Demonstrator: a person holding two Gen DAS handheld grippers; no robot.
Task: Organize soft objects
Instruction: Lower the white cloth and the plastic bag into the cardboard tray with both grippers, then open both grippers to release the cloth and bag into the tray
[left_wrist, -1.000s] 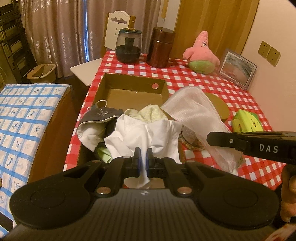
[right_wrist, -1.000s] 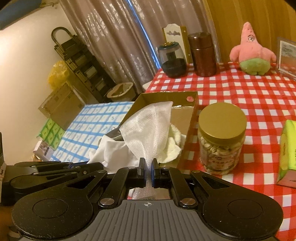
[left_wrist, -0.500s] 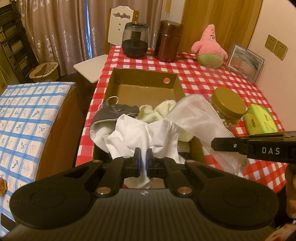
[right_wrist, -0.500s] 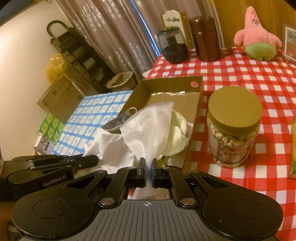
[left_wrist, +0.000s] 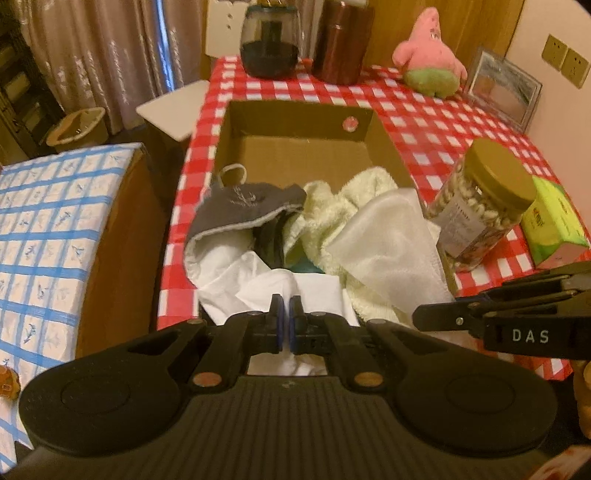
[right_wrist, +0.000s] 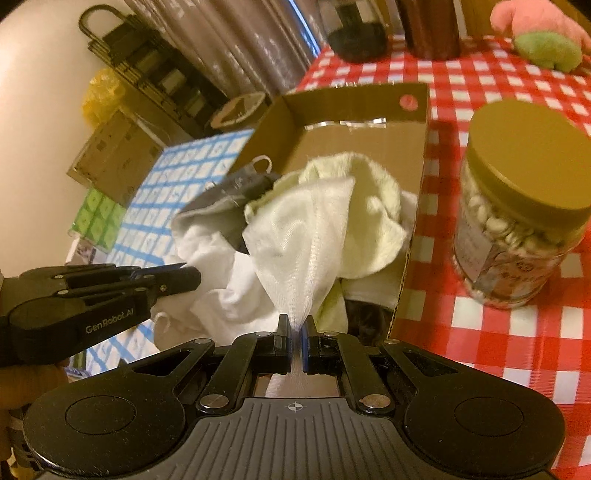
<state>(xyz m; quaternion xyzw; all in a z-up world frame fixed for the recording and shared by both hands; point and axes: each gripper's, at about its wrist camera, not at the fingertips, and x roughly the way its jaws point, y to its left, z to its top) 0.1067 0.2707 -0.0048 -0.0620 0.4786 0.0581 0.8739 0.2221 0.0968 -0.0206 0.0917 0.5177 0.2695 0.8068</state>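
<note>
White cloth fills the near end of the cardboard box (left_wrist: 384, 144), which sits along the left edge of the red-checked table (left_wrist: 436, 122). The left gripper (left_wrist: 283, 325) has its jaws clenched on a smooth white cloth (left_wrist: 258, 284) that spills over the box's near wall. The right gripper (right_wrist: 294, 339) has its jaws clenched on the gathered corner of a white mesh cloth (right_wrist: 310, 229), which fans up from the jaws and drapes against a pale yellow towel (right_wrist: 373, 206) lying in the box. A grey face mask (left_wrist: 247, 206) with a white ear loop rests on the pile by the box's left wall; the far half of the box floor is bare cardboard. Just beside the box's right wall stands a jar of nuts (left_wrist: 480, 206) with a gold lid, and a green packet (left_wrist: 554, 221) lies just beyond it towards the right edge. At the far edge stand a dark glass jar (left_wrist: 269, 44), a brown canister (left_wrist: 343, 40), a pink plush star (left_wrist: 428, 55) and a picture frame (left_wrist: 502, 88).
</note>
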